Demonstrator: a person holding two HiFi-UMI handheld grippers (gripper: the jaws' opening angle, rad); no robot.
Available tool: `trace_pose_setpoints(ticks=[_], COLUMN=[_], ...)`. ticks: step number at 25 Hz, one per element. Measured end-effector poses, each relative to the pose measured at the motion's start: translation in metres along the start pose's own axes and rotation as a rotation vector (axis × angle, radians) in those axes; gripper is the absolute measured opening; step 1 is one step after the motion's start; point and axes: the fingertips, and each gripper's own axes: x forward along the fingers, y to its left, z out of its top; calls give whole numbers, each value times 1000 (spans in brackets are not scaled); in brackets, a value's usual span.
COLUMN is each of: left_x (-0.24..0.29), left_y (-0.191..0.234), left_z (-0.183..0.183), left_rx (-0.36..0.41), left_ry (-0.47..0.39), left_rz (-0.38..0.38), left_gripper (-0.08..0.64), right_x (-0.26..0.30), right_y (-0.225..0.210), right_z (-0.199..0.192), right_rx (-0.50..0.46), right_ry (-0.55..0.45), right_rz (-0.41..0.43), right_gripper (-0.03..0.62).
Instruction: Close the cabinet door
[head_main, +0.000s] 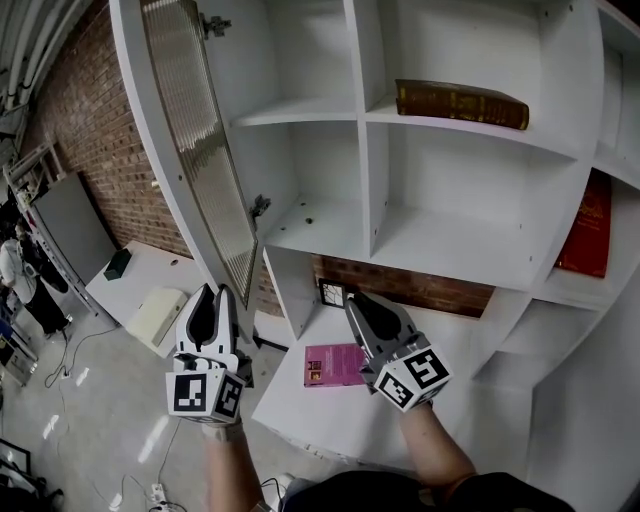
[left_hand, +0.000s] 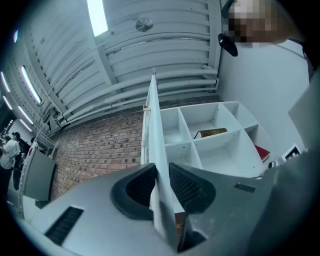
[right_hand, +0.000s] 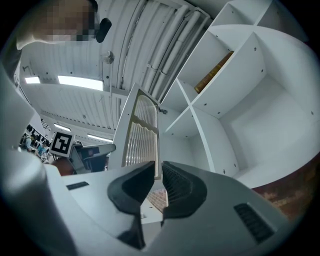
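Cabinet door (head_main: 198, 150) is swung wide open, standing edge-on to the shelves. White frame, ribbed glass panel, hinge hardware visible on the inner edge. Its lower free edge sits between the jaws of the left gripper (head_main: 215, 292).

Left gripper view confirms the grip: door (left_hand: 154, 145) runs up from the left gripper (left_hand: 161, 174) as a thin white blade, one ribbed pad against each face. Jaws are clamped on the edge. Head view can't show that contact, since the door hides the pads.

Right gripper (head_main: 353, 298) is beside the door, not touching it, tip aimed at the lower shelf opening. Right gripper view: jaws of the right gripper (right_hand: 157, 169) are closed down to a thin slit, nothing in it. The door's glass (right_hand: 141, 134) shows above the jaw tips, and the left gripper's marker cube (right_hand: 62, 143) is left of them.

Beyond the jaws, a brown book (head_main: 461, 103) lies flat on an upper shelf. Only the head view shows the red book (head_main: 588, 226) at far right and a pink booklet (head_main: 334, 363) on the ledge between the grippers. Brick wall (head_main: 88, 125) is behind the door.
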Motion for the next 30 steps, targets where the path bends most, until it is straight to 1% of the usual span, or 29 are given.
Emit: trace_pose_setpoints(ticks=[5, 9, 11, 13, 17, 21, 24, 27, 30], left_x=[4, 14, 19, 24, 33, 45, 54, 64, 74], left_y=[-20, -43, -51, -58, -74, -90, -103, -112, -122], left_z=[-1, -3, -4, -6, -11, -16, -17, -23, -30], left_rx=[9, 60, 69, 58, 33, 39, 17, 38, 33], left_ry=[-8, -12, -14, -18, -12, -11, -5, -7, -2], left_rz=[-18, -40, -41, -47, -86, -83, -94, -116, -132], left_gripper=[86, 89, 91, 92, 99, 101, 104, 111, 113], right_x=[-13, -24, -28, -33, -44, -55, -67, -79, -92], right_y=[-9, -23, -29, -35, -47, -59, -69, -80, -89], right_z=[0, 4, 8, 10, 14, 15, 16, 18, 21], right_rx=[-4, -10, -14, -18, -24, -33, -40, -45, -48], right_ry=[10, 9, 5, 0, -3, 1, 2, -1, -4], right_rz=[-5, -21, -32, -42, -65, -93, -127, -158, -198], right_gripper=[58, 58, 58, 58, 58, 58, 58, 58, 58])
